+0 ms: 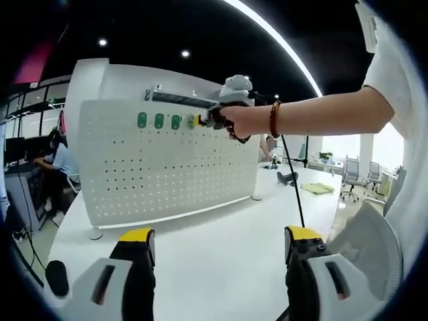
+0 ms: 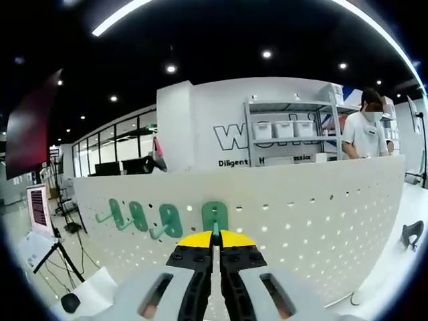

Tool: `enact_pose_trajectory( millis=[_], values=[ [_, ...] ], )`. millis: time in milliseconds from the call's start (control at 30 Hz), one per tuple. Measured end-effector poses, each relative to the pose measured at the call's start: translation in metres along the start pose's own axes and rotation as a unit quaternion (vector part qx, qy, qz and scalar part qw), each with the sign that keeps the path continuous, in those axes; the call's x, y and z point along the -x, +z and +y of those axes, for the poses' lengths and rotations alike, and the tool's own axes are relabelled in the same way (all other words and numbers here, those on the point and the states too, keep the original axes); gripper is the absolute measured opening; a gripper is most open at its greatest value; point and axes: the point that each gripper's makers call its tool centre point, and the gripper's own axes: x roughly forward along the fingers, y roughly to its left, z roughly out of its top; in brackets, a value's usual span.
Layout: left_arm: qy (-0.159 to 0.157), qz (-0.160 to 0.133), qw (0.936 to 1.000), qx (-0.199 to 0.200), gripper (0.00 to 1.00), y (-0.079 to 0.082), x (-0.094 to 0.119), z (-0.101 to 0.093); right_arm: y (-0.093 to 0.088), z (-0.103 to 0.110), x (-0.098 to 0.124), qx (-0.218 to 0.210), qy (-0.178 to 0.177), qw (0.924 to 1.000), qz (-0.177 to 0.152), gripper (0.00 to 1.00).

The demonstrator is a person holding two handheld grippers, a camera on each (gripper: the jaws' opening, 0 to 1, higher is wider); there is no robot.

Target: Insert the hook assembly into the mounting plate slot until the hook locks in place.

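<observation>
Right gripper [image 2: 215, 246] pinches the green hook [image 2: 215, 217] at the pegboard [image 2: 321, 207].
Hook seems light, stiff plastic; best gripped by its prong. Left gripper [image 1: 219, 244] gapes wide, empty.

One white pegboard panel [image 1: 167, 167] stood on one white table [image 1: 221, 254]. Four green hooks [image 2: 170, 221] were on the panel in the right gripper view; the left gripper view showed three, with the fourth spot hidden by the other gripper. One shelf rack [image 2: 291, 134] held three white bins [image 2: 284, 129]. Two office chairs [image 1: 361, 177] stood far off.
</observation>
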Motion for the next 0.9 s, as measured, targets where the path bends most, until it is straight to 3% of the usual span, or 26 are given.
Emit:
enact_pose_trajectory(
  millis=[333, 400, 633, 900],
  values=[
    [-0.003, 0.002, 1.0000, 0.002, 0.81, -0.0008, -0.0038, 0.0030, 0.0003, -0.0014, -0.0020, -0.017, -0.012, 0.9998, 0.004, 0.01],
    [-0.004, 0.001, 1.0000, 0.002, 0.81, -0.0002, -0.0039, 0.0025, 0.0005, -0.0008, -0.0024, 0.009, -0.017, 0.9998, 0.006, 0.01],
    [-0.006, -0.004, 1.0000, 0.004, 0.81, 0.0019, -0.0033, 0.0023, 0.0001, 0.0011, -0.0025, 0.037, -0.040, 0.9984, 0.017, 0.01],
    [-0.002, -0.001, 1.0000, 0.005, 0.81, -0.0006, -0.0005, 0.0039, -0.0031, -0.0004, -0.0030, 0.038, -0.054, 0.9975, 0.023, 0.01]
  ],
)
